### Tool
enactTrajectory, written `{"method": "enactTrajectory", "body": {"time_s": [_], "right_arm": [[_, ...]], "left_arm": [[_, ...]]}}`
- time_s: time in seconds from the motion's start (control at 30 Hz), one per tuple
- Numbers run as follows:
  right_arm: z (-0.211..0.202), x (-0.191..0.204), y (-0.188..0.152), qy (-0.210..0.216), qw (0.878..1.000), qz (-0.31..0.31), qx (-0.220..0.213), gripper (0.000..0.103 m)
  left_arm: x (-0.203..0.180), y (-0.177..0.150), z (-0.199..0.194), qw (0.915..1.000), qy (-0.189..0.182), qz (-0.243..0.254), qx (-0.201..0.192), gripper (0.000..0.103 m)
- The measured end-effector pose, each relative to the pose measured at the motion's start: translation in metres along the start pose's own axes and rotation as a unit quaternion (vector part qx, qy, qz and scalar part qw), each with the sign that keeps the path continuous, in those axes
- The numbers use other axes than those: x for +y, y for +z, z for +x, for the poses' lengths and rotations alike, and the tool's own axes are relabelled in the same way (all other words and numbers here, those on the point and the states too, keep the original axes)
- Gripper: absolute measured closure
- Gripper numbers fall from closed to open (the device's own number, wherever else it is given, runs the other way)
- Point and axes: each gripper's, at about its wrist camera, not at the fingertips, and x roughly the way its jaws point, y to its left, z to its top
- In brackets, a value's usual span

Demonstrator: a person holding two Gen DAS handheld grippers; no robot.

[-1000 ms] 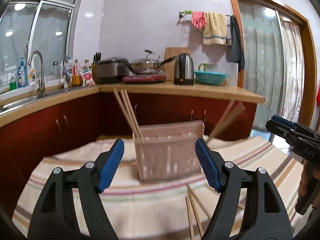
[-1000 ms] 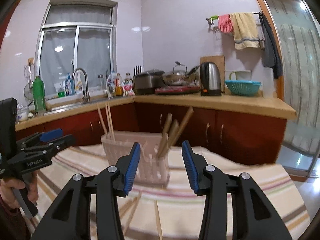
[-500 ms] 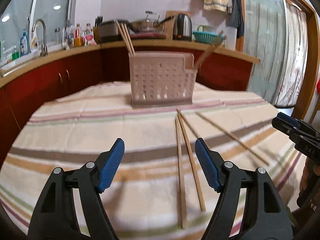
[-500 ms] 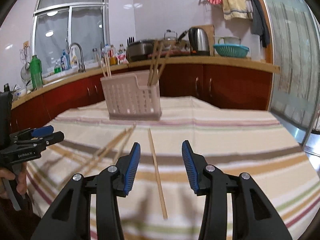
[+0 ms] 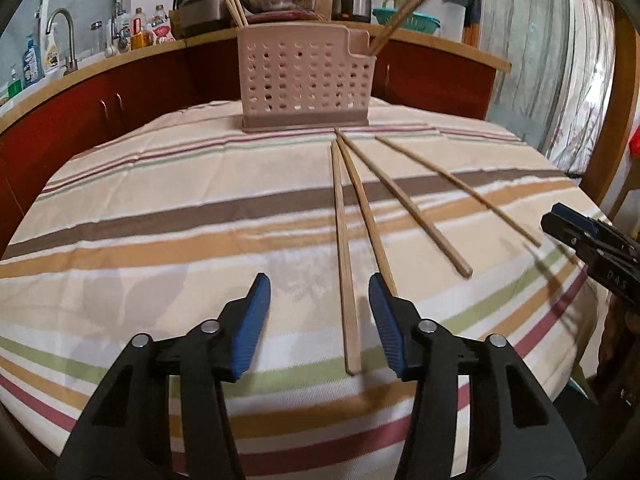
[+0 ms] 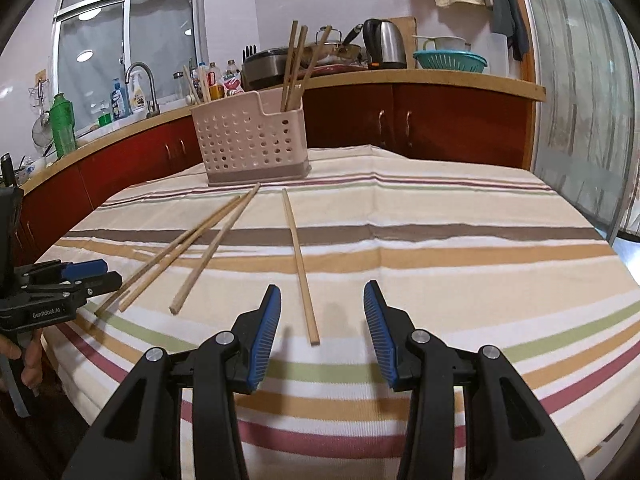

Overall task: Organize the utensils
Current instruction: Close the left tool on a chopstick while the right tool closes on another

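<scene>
Already closing, the left gripper [image 5: 319,286] straddles 1 chopstick [image 5: 345,264] untouched; its right finger [image 5: 385,316] could nudge the neighbouring chopstick [image 5: 367,216]; the right gripper [image 6: 319,299] hangs half-open, empty.

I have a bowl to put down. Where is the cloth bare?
Bare: the striped cloth left of the four loose chopsticks, up to the pink holder, and the wide stretch right of the lone chopstick. Crowded: the middle, where chopsticks fan out.
</scene>
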Motion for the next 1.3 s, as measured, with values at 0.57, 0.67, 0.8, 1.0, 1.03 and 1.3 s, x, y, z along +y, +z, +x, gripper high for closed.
{"method": "enactTrajectory", "body": {"time_s": [0.57, 0.67, 0.8, 1.0, 1.03, 1.3], "right_arm": [[0.008, 0.002, -0.016, 0.009, 0.999, -0.002, 0.036, 0.088], [0.008, 0.003, -0.015, 0.017, 0.999, -0.002, 0.039, 0.096], [0.006, 0.006, -0.015, 0.02, 0.999, -0.005, 0.041, 0.096], [-0.009, 0.01, -0.004, 0.021, 1.0, -0.006, 0.02, 0.097], [-0.014, 0.011, -0.001, 0.021, 1.0, -0.008, 0.011, 0.097], [-0.051, 0.019, 0.034, 0.02, 0.998, -0.018, -0.052, 0.097]], "left_arm": [[-0.011, -0.008, -0.003, 0.9992, -0.019, 0.034, 0.009, 0.095], [-0.01, -0.008, -0.003, 0.9993, -0.018, 0.033, 0.009, 0.096], [-0.007, -0.007, -0.005, 0.9995, -0.013, 0.028, 0.007, 0.096], [0.001, -0.002, -0.016, 0.9998, -0.001, 0.018, -0.012, 0.096], [0.002, -0.001, -0.018, 0.9997, 0.001, 0.016, -0.016, 0.096], [0.018, 0.021, -0.057, 0.9969, 0.021, -0.005, -0.075, 0.096]]}}
